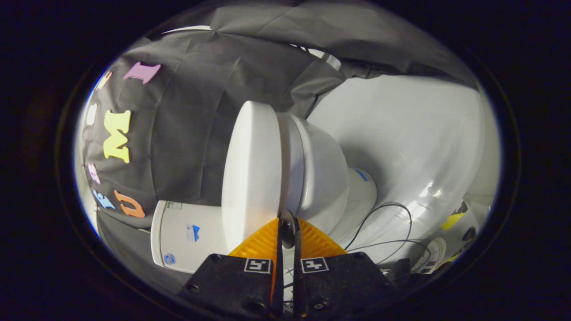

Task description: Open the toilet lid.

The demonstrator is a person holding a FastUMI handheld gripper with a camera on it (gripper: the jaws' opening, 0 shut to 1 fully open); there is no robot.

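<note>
We see our gripper [287,223] nearly closed at the toilet lid [252,174] edge; the bowl [323,174] crowds one side, open floor [415,133] beyond, cables [392,227] trailing there.

A makeshift bathroom booth: a white toilet [285,178] on pale floor [415,147], cloth-draped walls [192,133].

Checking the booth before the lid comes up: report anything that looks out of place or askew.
Loose black cables trail across the white floor beside the toilet, near a shoe. Nothing looks damaged or spilled. The gripper is nearly closed at the lid edge.
</note>
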